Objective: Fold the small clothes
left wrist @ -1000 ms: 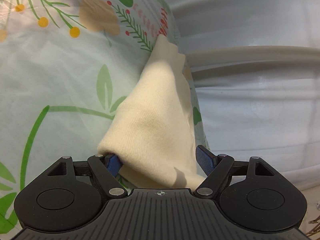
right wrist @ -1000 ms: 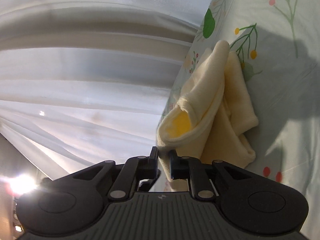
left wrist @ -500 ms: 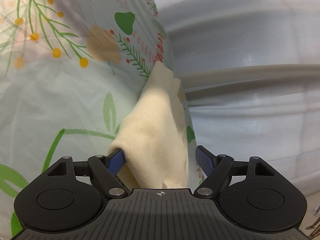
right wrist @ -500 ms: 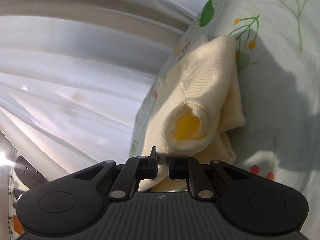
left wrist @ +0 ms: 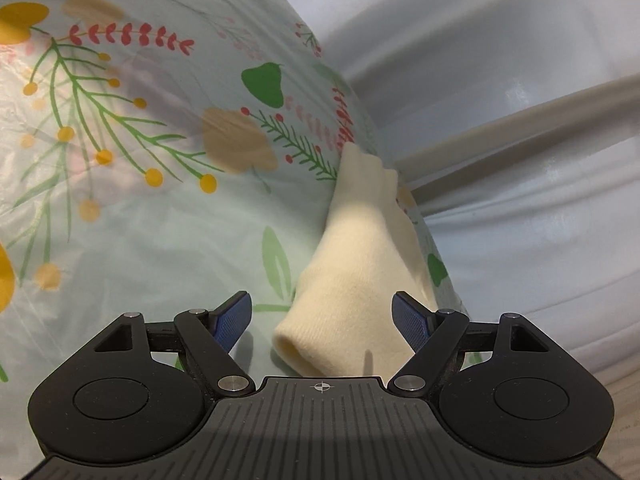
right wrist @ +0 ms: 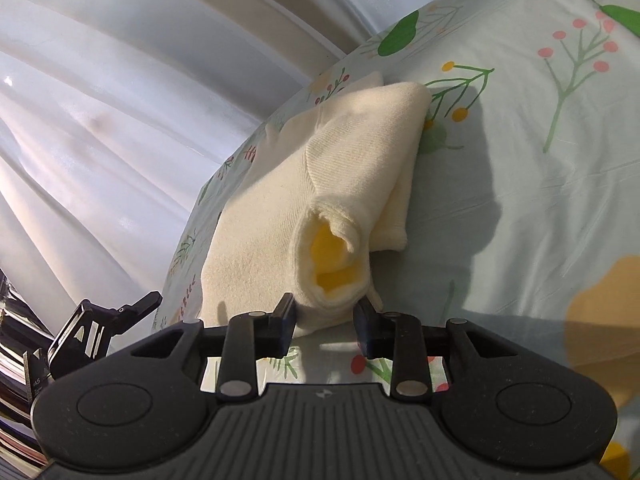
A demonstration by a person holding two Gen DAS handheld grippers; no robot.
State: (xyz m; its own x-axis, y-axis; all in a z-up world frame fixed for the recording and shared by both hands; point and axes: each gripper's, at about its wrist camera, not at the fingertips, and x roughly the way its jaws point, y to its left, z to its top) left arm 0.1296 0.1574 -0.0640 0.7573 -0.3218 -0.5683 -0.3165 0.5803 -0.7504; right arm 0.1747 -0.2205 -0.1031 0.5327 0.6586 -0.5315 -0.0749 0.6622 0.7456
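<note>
We set the folded cream garment (right wrist: 320, 200) down on the flowered sheet (right wrist: 520, 184) near its edge, our left gripper (left wrist: 322, 320) spread wide around it and our right gripper (right wrist: 325, 318) (jaws just opening) freeing its cuff, letting the fold settle.

The left gripper (left wrist: 322, 314) points downward at a slant, its blue-padded fingers (left wrist: 234, 316) spread wide and pressing on nothing. The right gripper (right wrist: 325, 318) (tilted down likewise) has just been opening its jaws, now parted partway around a cream cuff.
</note>
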